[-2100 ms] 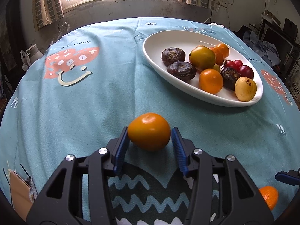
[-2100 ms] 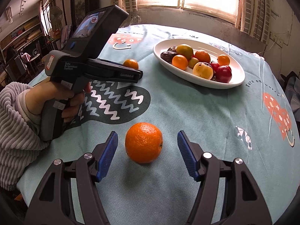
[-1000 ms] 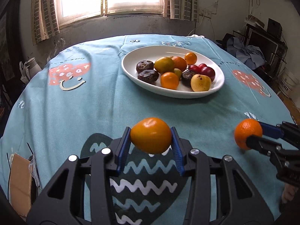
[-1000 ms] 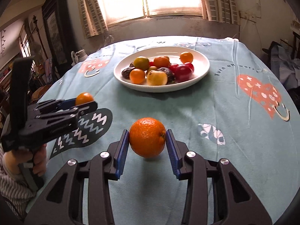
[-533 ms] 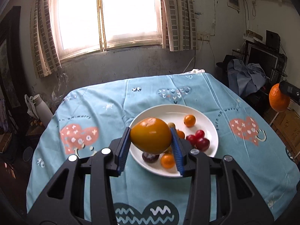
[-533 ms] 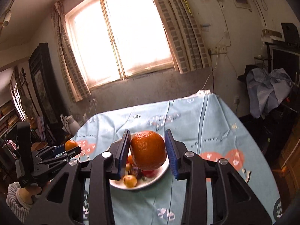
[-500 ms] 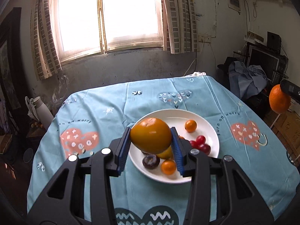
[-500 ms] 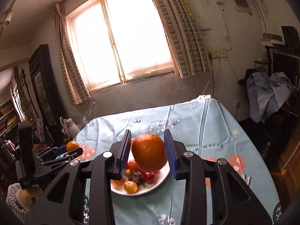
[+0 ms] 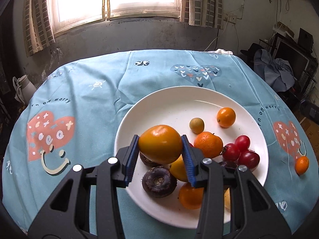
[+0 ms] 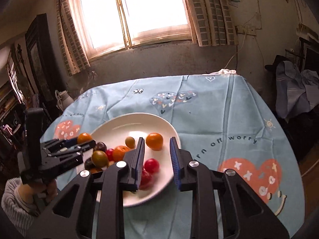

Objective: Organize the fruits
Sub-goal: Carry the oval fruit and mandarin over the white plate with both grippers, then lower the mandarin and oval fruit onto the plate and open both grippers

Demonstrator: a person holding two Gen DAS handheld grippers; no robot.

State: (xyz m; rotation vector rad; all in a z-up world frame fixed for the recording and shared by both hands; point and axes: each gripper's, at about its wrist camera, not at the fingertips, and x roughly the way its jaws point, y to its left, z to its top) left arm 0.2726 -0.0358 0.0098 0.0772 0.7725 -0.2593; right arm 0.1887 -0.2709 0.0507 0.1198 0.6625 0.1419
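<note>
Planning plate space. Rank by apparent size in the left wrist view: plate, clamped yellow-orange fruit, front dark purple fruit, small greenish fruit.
1. plate
2. yellow-orange fruit, though it is nearest the camera, which may exaggerate it
3. dark purple fruit
4. small greenish fruit

Left gripper [image 9: 160, 139]: jaws full w/ an orange-yellow fruit [image 9: 160, 144]. Directly under them the plate [image 9: 169, 107] is packed w/ dark fruits [image 9: 159, 181], an orange [image 9: 208, 144] & red fruits [image 9: 242, 143] to the right. Bare plate lies ahead of the jaws. Right gripper [image 10: 157, 141]: jaws just closed, nothing between. Left gripper crowds their left, bare desk [image 10: 219, 119] to their right.
</note>
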